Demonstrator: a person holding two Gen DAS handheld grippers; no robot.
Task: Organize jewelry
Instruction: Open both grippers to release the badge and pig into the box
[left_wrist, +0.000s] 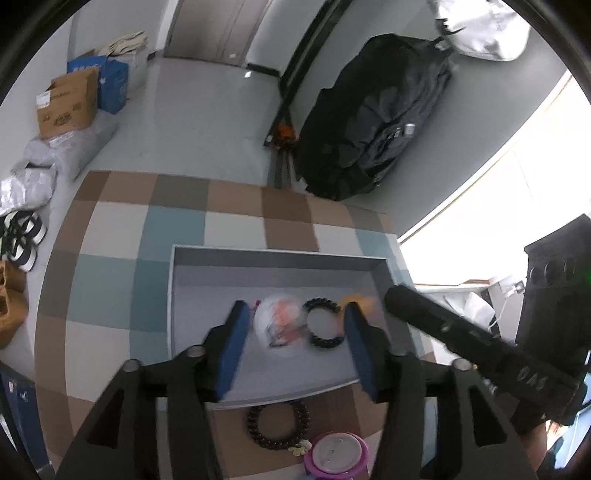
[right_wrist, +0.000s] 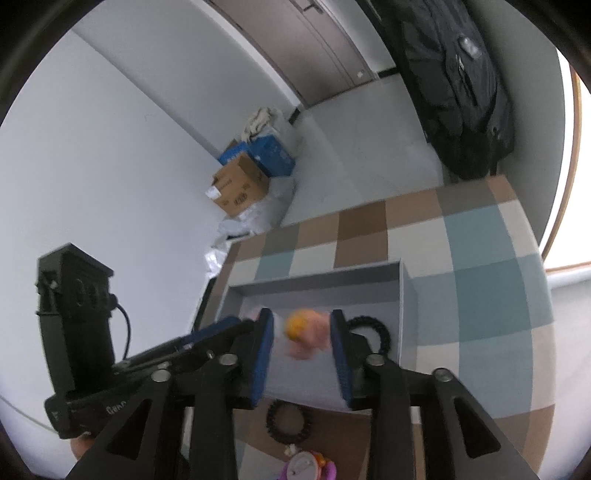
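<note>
I kept the grey tray (left_wrist: 280, 266) as my reference throughout. Nearest to me, on the checkered desk (left_wrist: 110, 236) just in front of the tray's near wall, lay a dark red beaded bracelet (left_wrist: 277, 424) and, nearer still, a round pink-rimmed badge (left_wrist: 338, 458); both were outside the tray and waiting to be put away.

The left tool (left_wrist: 291, 343) hovered over the tray's near half with its blue pads apart, clamped on nothing. Below the gap lay a small clear bag of trinkets (left_wrist: 279, 321) and, touching it on the right, a black beaded bracelet (left_wrist: 323, 321). The right tool (right_wrist: 301, 350) also stood apart and empty above the tray, with a blurred orange and pink piece (right_wrist: 306, 332) between the pads but not pressed.

I judged all of these light. The bracelets looked like beads on a cord, so they would sag and roll; I would pinch across one side of the ring. The bag looked slick and soft, best taken at a gathered edge.

The tray's walls and the other tool crowding in beside it were the main obstructions. Beyond the tray, a black duffel bag (left_wrist: 373, 118) and a cardboard box (left_wrist: 68, 105) sat on the floor, well clear.
</note>
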